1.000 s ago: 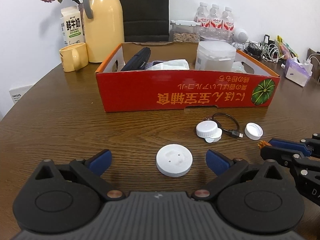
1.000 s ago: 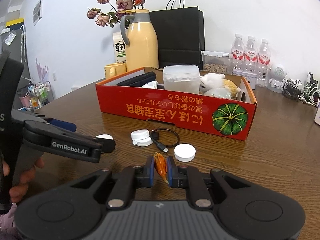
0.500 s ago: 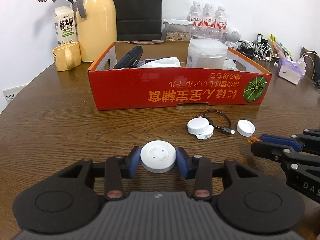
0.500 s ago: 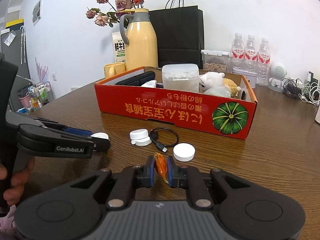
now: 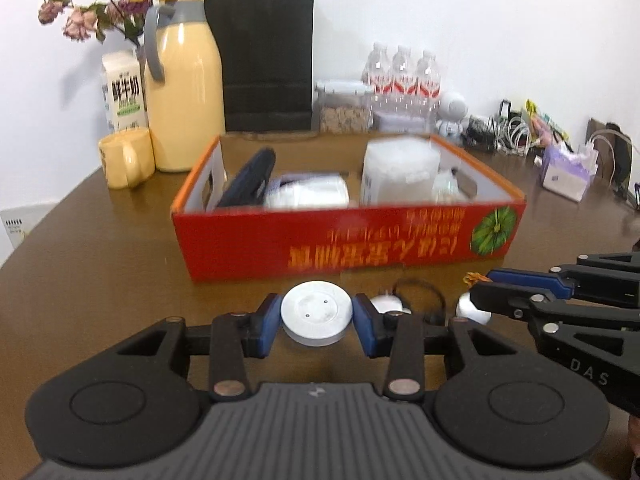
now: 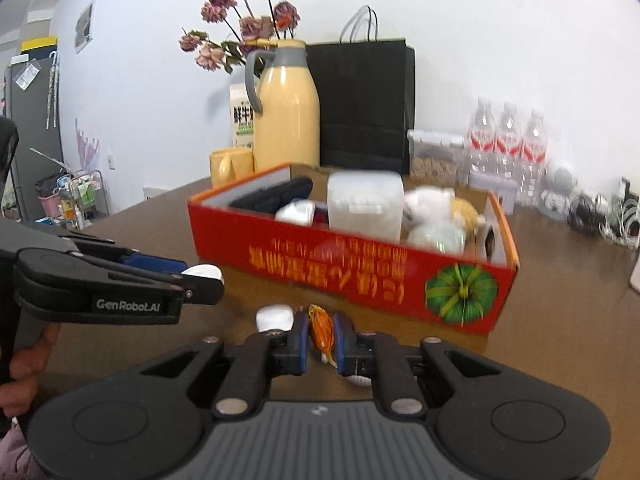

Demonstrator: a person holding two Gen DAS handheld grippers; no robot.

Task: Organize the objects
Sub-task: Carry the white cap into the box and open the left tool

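Note:
My left gripper (image 5: pixel 317 319) is shut on a round white disc (image 5: pixel 316 312) and holds it above the table, in front of the red cardboard box (image 5: pixel 348 240). My right gripper (image 6: pixel 322 336) is shut on a small orange object (image 6: pixel 320 330), also raised, near the box's front wall (image 6: pixel 344 276). The left gripper shows in the right wrist view (image 6: pixel 200 278) with the disc edge between its tips. The right gripper shows in the left wrist view (image 5: pixel 478 280). White caps (image 5: pixel 386 304) and a black cable loop (image 5: pixel 420 300) lie on the table below.
The box holds a black case (image 5: pixel 250 180), a white pouch (image 5: pixel 308 196) and a clear container (image 5: pixel 400 168). Behind it stand a yellow jug (image 5: pixel 184 84), a yellow mug (image 5: pixel 126 158), a milk carton (image 5: pixel 124 92), a black bag (image 5: pixel 268 60) and water bottles (image 5: pixel 400 76).
The left gripper closed on the white disc and lifted it off the table toward the box. The right gripper rose with the orange object still in it.

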